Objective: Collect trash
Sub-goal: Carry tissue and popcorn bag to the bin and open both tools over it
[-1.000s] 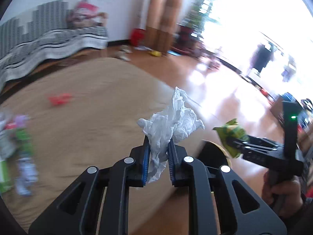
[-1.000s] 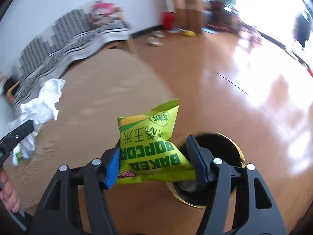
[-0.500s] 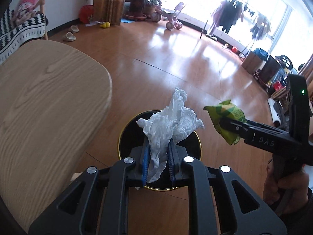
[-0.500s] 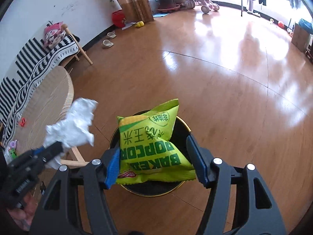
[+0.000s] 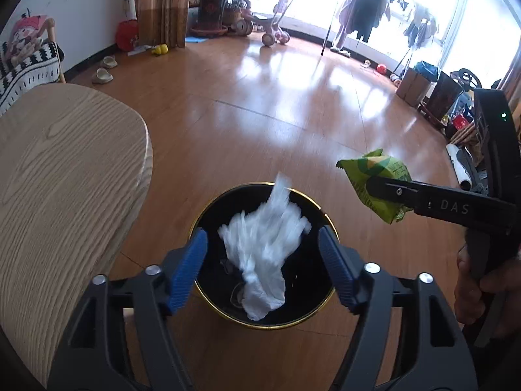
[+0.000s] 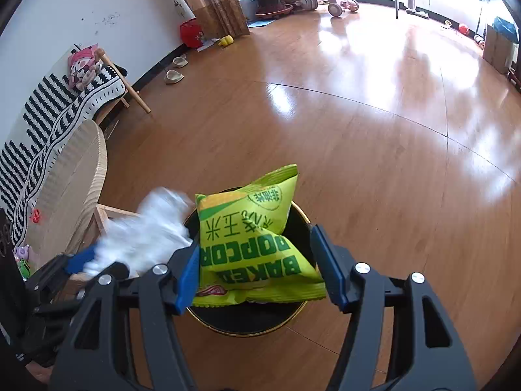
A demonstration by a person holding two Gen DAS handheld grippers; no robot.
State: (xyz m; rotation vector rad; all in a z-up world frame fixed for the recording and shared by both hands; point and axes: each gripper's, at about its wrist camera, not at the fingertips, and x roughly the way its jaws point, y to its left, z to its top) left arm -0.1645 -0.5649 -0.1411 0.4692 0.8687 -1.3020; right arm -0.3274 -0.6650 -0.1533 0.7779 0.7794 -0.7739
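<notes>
Left wrist view: my left gripper (image 5: 263,268) has just been opening; its jaws stand apart and the crumpled white tissue (image 5: 263,254) hangs loose between them, touching neither, over the black gold-rimmed round bin (image 5: 208,211).

Right wrist view: my right gripper (image 6: 257,268) stays clenched on the green popcorn packet (image 6: 250,238), above that bin (image 6: 254,325).

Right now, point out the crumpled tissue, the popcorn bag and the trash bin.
crumpled tissue (image 5: 263,244): left wrist view, middle of the white wad.
popcorn bag (image 6: 247,244): right wrist view, printed green front.
trash bin (image 5: 208,205): left wrist view, gold rim at upper left.
</notes>
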